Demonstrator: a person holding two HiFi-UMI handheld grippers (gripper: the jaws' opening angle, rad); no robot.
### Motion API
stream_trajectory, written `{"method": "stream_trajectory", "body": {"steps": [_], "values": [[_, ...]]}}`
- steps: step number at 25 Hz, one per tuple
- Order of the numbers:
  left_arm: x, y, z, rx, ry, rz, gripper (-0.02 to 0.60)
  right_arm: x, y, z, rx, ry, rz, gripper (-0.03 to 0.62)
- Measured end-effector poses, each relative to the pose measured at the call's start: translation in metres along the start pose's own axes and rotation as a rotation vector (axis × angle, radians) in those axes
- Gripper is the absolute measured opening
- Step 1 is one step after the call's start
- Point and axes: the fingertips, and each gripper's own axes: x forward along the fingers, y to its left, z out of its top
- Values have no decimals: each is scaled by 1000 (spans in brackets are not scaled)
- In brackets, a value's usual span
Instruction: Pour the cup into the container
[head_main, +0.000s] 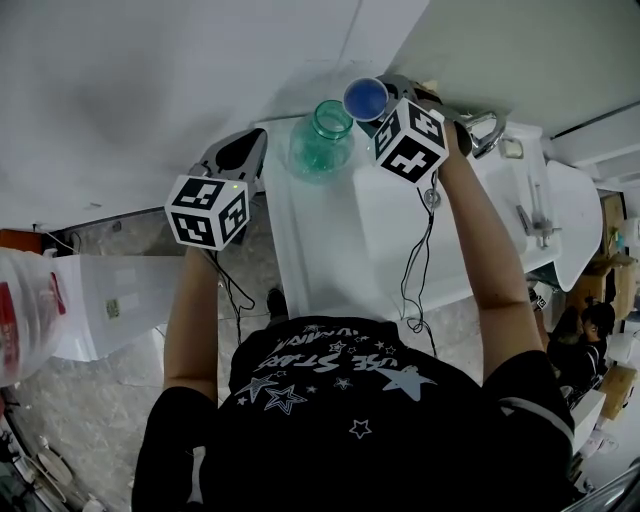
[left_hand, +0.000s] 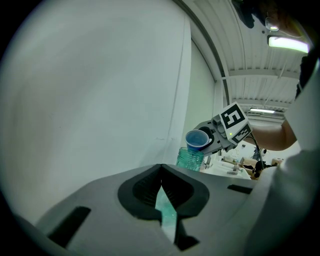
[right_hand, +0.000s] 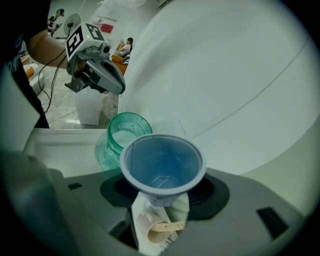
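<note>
A green glass jar (head_main: 322, 142) stands open-mouthed at the far edge of the white table (head_main: 330, 250), close to the wall. My right gripper (head_main: 378, 108) is shut on a blue plastic cup (head_main: 366, 98), held tilted just right of the jar's mouth. In the right gripper view the cup (right_hand: 162, 165) faces the camera and its inside looks empty, with the jar (right_hand: 122, 137) behind and left of it. My left gripper (head_main: 248, 145) hovers left of the jar, its jaws together with nothing between them. From the left gripper view, the cup (left_hand: 197, 140) hangs above the jar (left_hand: 190, 159).
A white wall runs right behind the jar. A metal fixture (head_main: 486, 130) sits on the counter at the right. A clear plastic bin (head_main: 110, 300) stands on the floor to the left, and cables hang from both grippers.
</note>
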Motion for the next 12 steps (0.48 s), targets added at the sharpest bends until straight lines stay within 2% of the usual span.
{"method": "stream_trajectory", "body": {"steps": [12], "values": [[-3,1,-4,-18,-2,4,12,1,-6,-4,-65,38,-58,259]]}}
